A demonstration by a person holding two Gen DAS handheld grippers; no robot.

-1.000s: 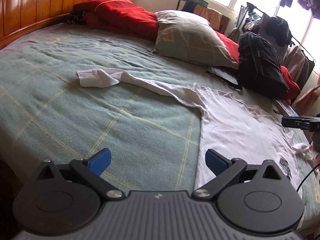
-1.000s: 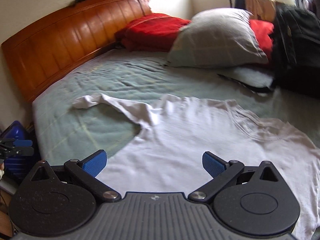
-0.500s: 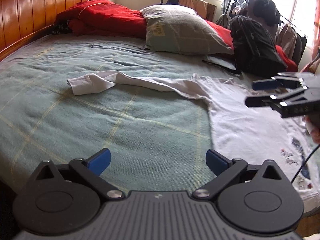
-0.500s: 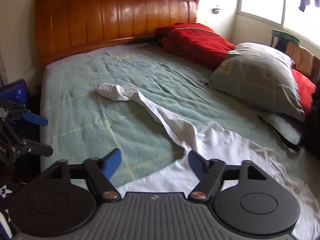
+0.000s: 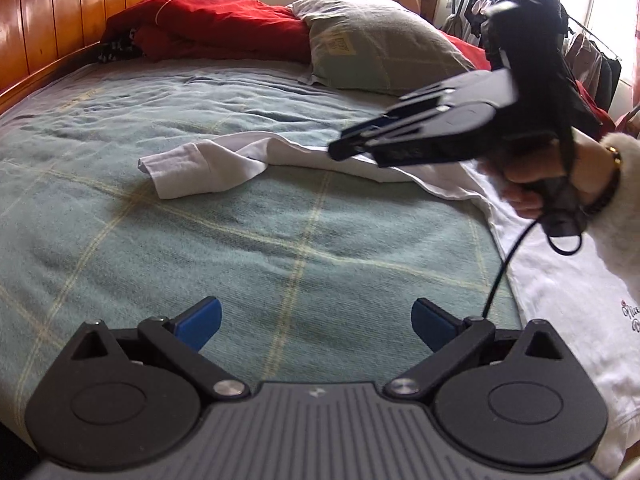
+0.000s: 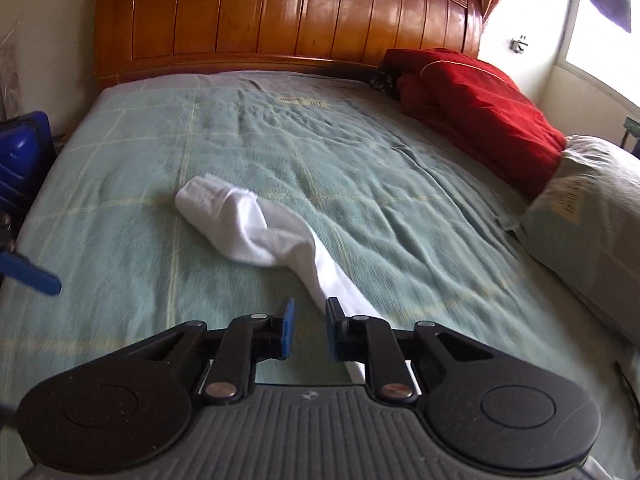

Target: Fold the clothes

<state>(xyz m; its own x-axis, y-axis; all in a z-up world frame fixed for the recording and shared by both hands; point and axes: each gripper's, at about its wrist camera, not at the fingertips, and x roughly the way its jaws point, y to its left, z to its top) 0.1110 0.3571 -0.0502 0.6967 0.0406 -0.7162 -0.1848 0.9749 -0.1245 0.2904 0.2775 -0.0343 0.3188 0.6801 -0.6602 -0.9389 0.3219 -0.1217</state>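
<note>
With my left gripper (image 5: pixel 316 322) spread wide over bare blanket (image 5: pixel 248 248) and my right gripper (image 6: pixel 307 326) closing on nothing, I'd reopen, then pinch the stretched-out sleeve (image 6: pixel 256 232) of the white shirt (image 5: pixel 560 280) near its cuff

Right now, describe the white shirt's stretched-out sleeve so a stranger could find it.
Look at the green plaid blanket below the wooden headboard. The white sleeve trails across its middle, cuff toward the headboard. It is the only white cloth there; the red bedding and grey pillow line the edge.
</note>
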